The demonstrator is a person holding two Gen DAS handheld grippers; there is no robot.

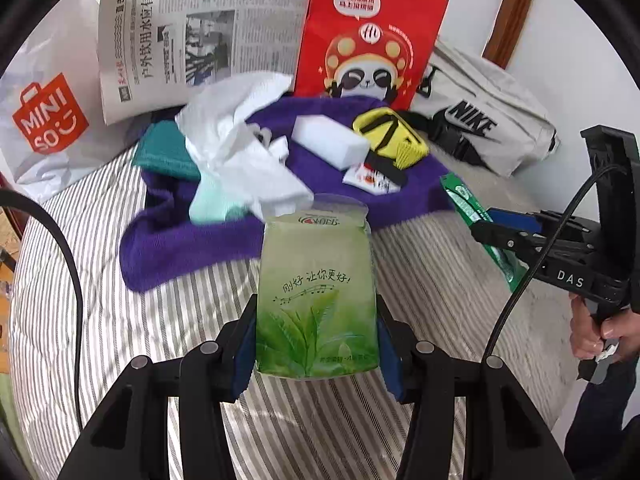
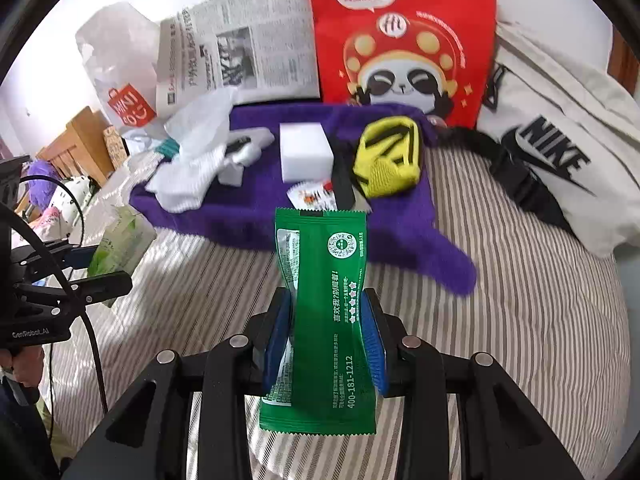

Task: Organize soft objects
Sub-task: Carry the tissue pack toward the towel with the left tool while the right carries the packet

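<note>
My left gripper (image 1: 316, 336) is shut on a pale green tissue pack (image 1: 316, 284) printed with tea leaves, held above the striped bed. It also shows in the right wrist view (image 2: 120, 244) at the left. My right gripper (image 2: 326, 332) is shut on a dark green foil packet (image 2: 324, 304), also held above the bed; the packet shows in the left wrist view (image 1: 476, 216) at the right. Ahead lies a purple towel (image 1: 192, 240) carrying white cloths (image 1: 244, 148), a white sponge block (image 1: 328, 140), a yellow pouch (image 1: 392, 136) and a small sachet (image 1: 370, 180).
A red panda paper bag (image 1: 372, 36), a newspaper (image 1: 200, 32) and a white Miniso bag (image 1: 44, 116) stand at the back. A grey Nike bag (image 1: 488, 124) lies at the right. A teal cloth (image 1: 164, 148) sits left of the towel. The striped bedsheet (image 1: 420, 280) spreads below.
</note>
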